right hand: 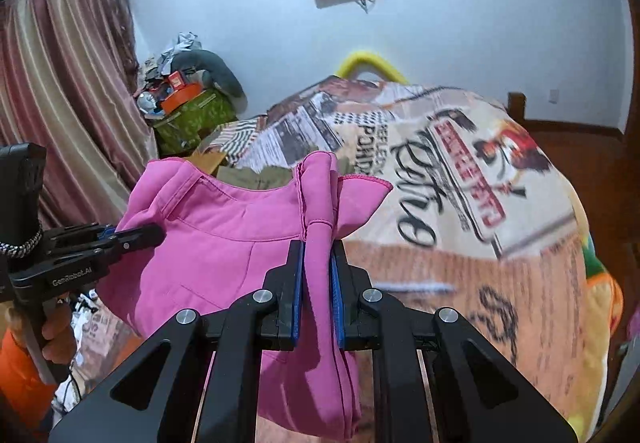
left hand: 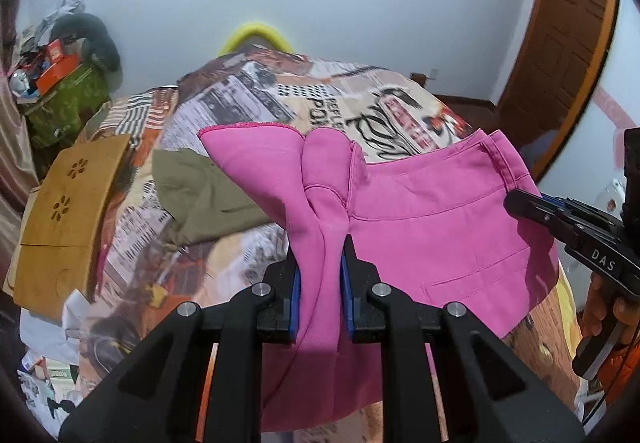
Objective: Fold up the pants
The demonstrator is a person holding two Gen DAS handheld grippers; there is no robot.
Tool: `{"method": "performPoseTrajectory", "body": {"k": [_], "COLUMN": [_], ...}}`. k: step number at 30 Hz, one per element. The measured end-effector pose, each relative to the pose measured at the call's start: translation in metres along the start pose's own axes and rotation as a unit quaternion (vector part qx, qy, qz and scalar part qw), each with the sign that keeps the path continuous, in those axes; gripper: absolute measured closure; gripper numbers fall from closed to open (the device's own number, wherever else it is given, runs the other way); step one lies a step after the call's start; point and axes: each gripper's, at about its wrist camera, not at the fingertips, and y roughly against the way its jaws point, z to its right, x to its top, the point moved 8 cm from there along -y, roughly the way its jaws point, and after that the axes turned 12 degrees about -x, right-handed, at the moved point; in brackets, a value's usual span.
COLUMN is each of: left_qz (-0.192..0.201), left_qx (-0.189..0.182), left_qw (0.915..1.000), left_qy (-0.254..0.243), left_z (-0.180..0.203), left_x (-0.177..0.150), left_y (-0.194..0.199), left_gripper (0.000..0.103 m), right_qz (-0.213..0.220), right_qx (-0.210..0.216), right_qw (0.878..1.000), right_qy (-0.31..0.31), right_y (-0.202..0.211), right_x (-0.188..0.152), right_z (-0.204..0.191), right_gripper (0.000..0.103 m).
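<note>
The pink pants (left hand: pixel 432 227) hang lifted above the bed, stretched between both grippers. My left gripper (left hand: pixel 322 251) is shut on a bunched fold of the pink fabric. My right gripper (right hand: pixel 319 247) is shut on another bunched fold of the pants (right hand: pixel 224 239). In the left wrist view the right gripper (left hand: pixel 520 201) shows at the right edge, clamped on the pants' edge. In the right wrist view the left gripper (right hand: pixel 150 233) shows at the left, clamped on the opposite edge. The lower part of the pants hangs below the frames.
A bed with a newspaper-print cover (left hand: pixel 248 99) lies below. An olive garment (left hand: pixel 200 195) and a wooden lap tray (left hand: pixel 64 219) lie on its left side. Cluttered boxes (left hand: pixel 64 83) stand at far left, a wooden door (left hand: pixel 568 55) at right, curtains (right hand: pixel 60 91) at left.
</note>
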Motion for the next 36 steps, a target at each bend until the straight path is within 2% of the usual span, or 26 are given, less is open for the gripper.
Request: {"method": "performPoseTrajectory", "body": {"k": [9,18,24,29,34,36], "left_qz": [0.014,0.021,0.028,0.004,-0.038,-0.046], "left_qx": [-0.009,0.033,0.033,0.042,0.037,0.039], "left_qw": [0.9991,0.9983,0.9974,0.9965,0.9934,0.9924], "left_qy": [0.040,0.042,0.057,0.072,0.102,0.107], "left_z": [-0.061,-0.121,-0.162,-0.194,-0.219,-0.226], "left_x": [0.027,0.059,0.072,0.067,0.048,0.038], "left_y": [-0.028,-0.072,-0.102,-0.143,-0.181,-0.189], "left_gripper": [0.086,0.086,0.086,0.086,0.084,0.080], "right_qz": [0.004,0.007,0.001,-0.005,-0.020,-0.029], "right_qx": [0.006,0.010,0.011,-0.010,-0.028,-0.033], "right_qw": [1.000,0.999,0.999,0.996,0.995,0.995], "right_qy": [0.024,0.043,0.049,0.090,0.097,0.091], "right_y": [-0.056,-0.116,-0.164,-0.205,-0.238,-0.246], "right_x": [0.036,0.071,0.086,0.085,0.069,0.060], "right_z": [-0.026,-0.050,-0.061,-0.074,-0.075,-0.072], "right_gripper": [0.092,0.092,0.092,0.092,0.092,0.088]}}
